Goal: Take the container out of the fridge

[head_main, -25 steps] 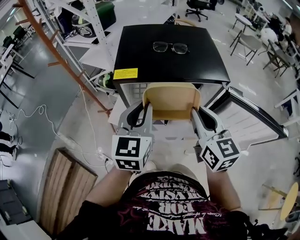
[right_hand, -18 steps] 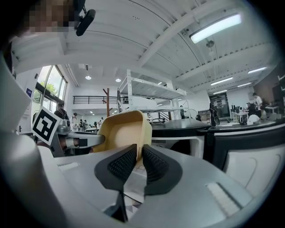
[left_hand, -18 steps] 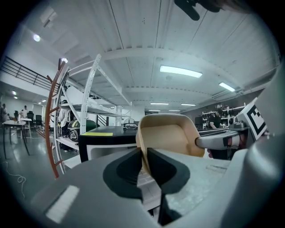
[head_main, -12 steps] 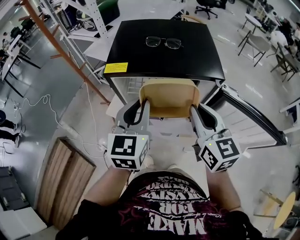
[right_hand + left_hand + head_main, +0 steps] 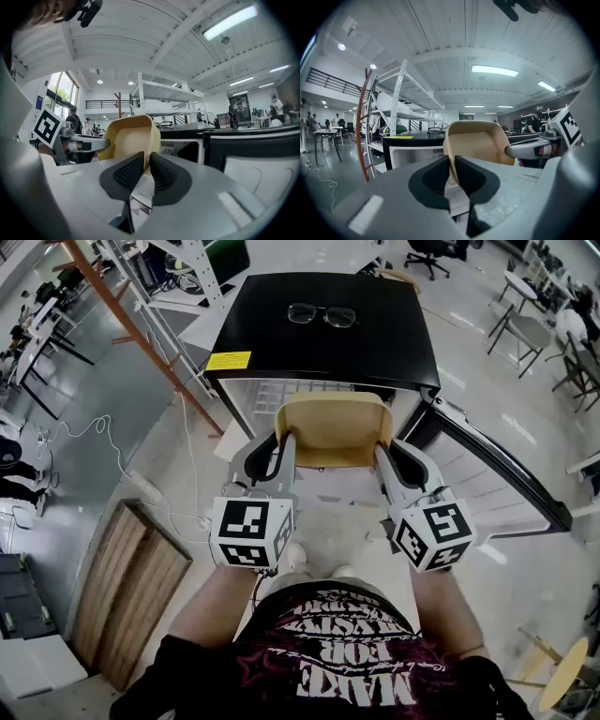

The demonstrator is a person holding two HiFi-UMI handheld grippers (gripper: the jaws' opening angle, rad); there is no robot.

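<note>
**Premises: open workshop hall**

The floor (image 5: 103, 399) is grey, polished and reflective. A wooden panel (image 5: 131, 596) lies on it at near left, with a white power strip (image 5: 142, 488) just beyond. An orange pole (image 5: 141, 332) slants across the far left beside white metal shelving (image 5: 401, 93). A grey folding chair (image 5: 525, 334) stands far right. The white ribbed ceiling (image 5: 440, 37) carries lit strip lights (image 5: 494, 70). Tall windows (image 5: 61, 84) admit daylight.

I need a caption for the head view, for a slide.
A beige container held by the left tongs and the right tongs at the open fridge.
</note>
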